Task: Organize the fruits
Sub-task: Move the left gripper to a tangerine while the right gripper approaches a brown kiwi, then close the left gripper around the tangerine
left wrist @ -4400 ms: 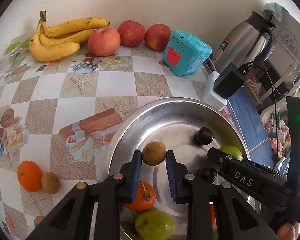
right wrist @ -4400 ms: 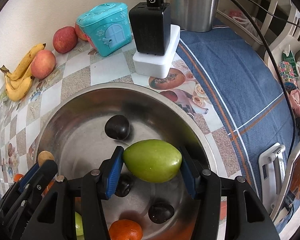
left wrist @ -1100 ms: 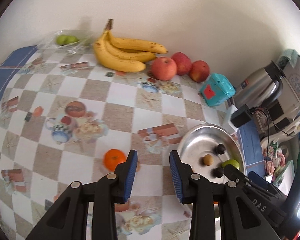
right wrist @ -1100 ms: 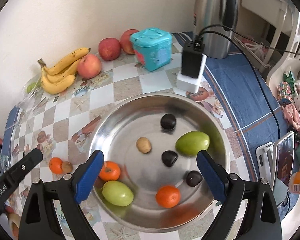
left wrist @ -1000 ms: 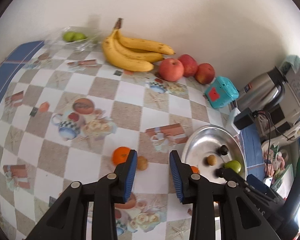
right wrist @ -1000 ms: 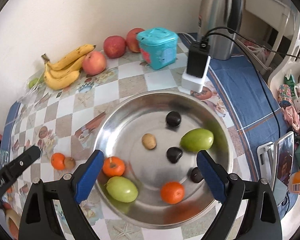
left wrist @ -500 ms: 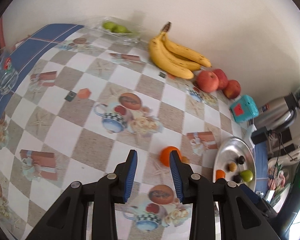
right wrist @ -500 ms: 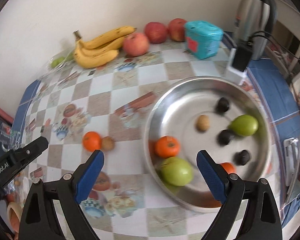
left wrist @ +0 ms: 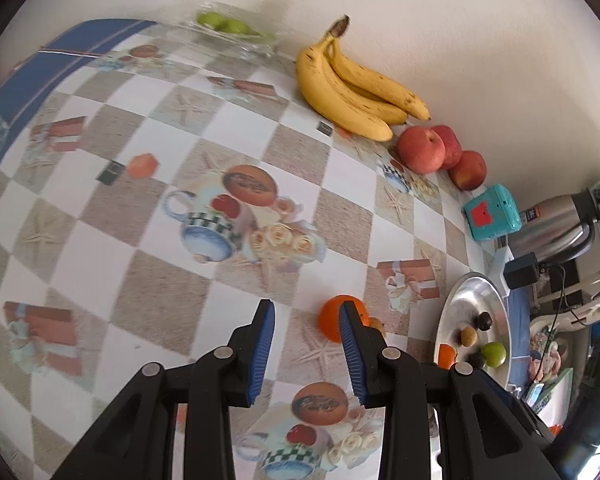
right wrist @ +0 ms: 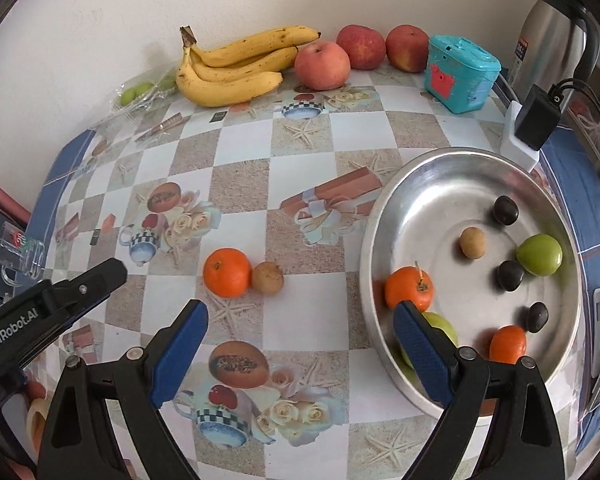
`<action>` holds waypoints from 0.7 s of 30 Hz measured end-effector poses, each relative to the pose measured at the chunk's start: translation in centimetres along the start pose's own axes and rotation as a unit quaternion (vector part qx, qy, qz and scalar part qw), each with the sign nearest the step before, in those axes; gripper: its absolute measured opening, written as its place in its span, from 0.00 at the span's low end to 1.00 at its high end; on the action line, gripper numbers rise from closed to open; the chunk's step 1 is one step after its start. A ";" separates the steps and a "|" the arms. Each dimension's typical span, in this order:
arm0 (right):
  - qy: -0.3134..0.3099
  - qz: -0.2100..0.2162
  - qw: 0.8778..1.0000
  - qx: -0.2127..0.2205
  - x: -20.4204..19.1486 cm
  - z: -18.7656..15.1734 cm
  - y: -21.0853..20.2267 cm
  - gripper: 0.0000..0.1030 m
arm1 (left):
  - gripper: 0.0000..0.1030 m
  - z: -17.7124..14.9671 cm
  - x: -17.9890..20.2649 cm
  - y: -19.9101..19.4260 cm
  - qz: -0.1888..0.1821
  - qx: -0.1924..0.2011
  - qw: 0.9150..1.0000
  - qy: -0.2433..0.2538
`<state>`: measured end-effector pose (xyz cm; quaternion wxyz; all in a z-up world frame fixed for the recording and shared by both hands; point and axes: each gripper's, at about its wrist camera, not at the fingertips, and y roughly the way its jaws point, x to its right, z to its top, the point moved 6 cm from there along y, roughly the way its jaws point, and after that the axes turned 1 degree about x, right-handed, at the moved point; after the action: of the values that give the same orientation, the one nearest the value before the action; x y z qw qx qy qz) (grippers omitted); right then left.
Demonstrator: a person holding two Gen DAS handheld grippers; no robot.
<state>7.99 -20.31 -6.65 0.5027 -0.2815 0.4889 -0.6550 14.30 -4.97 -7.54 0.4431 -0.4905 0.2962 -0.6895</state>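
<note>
Fruit sits in the metal bowl (right wrist: 432,168) — left gripper (left wrist: 306,350) and right gripper (right wrist: 300,354) both released, empty.

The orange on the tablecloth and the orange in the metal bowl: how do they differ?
The orange on the tablecloth lies outside the bowl, touching a small brown fruit; the orange in the metal bowl lies against the bowl's rim. The bowl one shows a thin stem; the other shows only a stem scar. Both are round, bright orange.

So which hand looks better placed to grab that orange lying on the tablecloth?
Probably the left. The left gripper hangs empty right beside the orange; the right gripper sits further back, by the metal bowl.
</note>
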 end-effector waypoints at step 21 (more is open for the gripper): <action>0.026 -0.032 0.999 0.000 4.8 1.3 0.7 0.91 | 0.40 -0.8 3.6 5.8 0.011 -0.033 0.998 0.049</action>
<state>7.72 -25.28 -7.42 0.4685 -0.2799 0.4927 -0.6778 14.98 -10.74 -11.26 0.4186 -0.4673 0.3456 -0.6978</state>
